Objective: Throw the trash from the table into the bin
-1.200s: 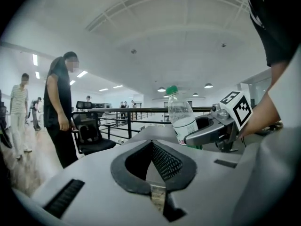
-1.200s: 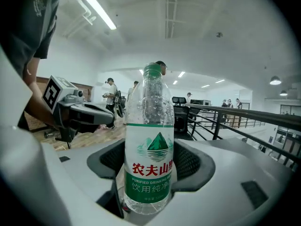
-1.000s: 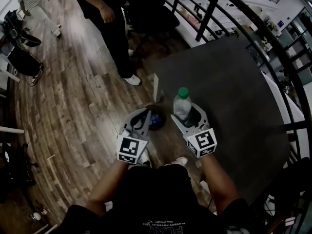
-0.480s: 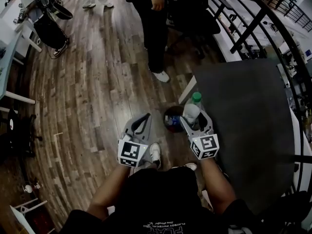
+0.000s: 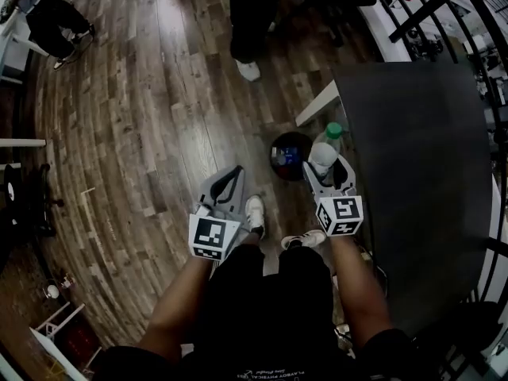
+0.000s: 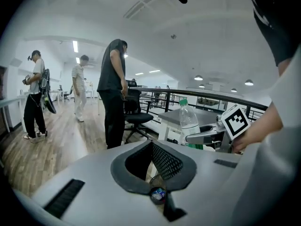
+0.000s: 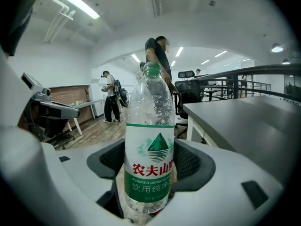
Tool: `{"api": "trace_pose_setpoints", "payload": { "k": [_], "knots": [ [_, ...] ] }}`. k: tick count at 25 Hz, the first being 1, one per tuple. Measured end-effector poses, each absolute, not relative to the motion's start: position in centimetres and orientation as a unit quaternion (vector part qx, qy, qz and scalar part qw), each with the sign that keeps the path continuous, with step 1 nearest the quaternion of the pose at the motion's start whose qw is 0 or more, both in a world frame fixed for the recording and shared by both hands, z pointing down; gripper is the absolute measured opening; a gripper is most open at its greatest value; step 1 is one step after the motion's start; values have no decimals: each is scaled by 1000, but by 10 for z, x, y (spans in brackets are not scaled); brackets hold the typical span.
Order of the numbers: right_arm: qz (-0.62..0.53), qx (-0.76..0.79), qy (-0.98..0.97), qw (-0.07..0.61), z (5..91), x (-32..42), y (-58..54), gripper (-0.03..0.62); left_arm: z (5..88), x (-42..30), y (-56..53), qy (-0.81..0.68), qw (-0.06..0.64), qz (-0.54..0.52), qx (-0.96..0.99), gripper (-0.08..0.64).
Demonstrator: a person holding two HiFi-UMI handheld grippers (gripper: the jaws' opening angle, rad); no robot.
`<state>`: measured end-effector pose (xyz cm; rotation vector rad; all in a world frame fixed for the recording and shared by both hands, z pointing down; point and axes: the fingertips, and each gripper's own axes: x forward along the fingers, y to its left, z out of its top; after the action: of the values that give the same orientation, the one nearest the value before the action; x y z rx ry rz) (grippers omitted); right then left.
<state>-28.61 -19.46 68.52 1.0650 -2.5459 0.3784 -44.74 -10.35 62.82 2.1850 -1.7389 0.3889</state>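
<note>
A clear plastic water bottle (image 5: 323,155) with a green cap and green-and-white label stands upright between the jaws of my right gripper (image 5: 326,170), which is shut on it. It fills the middle of the right gripper view (image 7: 149,140). The bottle hangs beside the corner of the dark grey table (image 5: 429,157). Just left of it on the wooden floor sits the round dark bin (image 5: 286,154), with something blue inside. My left gripper (image 5: 228,190) is shut and holds nothing, lower left of the bin. In the left gripper view its jaws (image 6: 151,147) meet, with the bottle (image 6: 189,122) to the right.
A person in dark trousers (image 5: 250,14) stands on the floor beyond the bin. The table's white leg (image 5: 317,104) is close behind the bin. My own shoes (image 5: 255,213) are just below it. A black railing (image 5: 484,22) runs along the table's far right side.
Both grippers have come down. The bottle moved off the table's edge to beside the bin. The left gripper stayed shut and empty throughout.
</note>
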Motion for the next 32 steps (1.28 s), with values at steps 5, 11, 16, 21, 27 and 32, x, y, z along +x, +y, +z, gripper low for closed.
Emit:
{"api": "trace_pose_setpoints", "payload": {
  "k": [5, 11, 16, 21, 27, 32],
  "knots": [
    [160, 379, -888, 205, 747, -295, -201, 318, 673, -452, -121, -592, 175, 160, 770, 23],
    [211, 389, -865, 235, 823, -297, -200, 318, 723, -450, -128, -570, 198, 182, 776, 23],
    [236, 404, -845, 257, 875, -295, -197, 318, 760, -444, -134, -555, 217, 186, 781, 23],
    [238, 412, -834, 279, 917, -289, -211, 318, 792, -435, -147, -541, 224, 195, 787, 23],
    [245, 429, -813, 309, 955, -286, -221, 331, 798, -435, -149, -528, 223, 198, 795, 23],
    [246, 437, -808, 309, 943, -282, -223, 351, 796, -426, -152, -517, 229, 203, 799, 23]
  ]
}}
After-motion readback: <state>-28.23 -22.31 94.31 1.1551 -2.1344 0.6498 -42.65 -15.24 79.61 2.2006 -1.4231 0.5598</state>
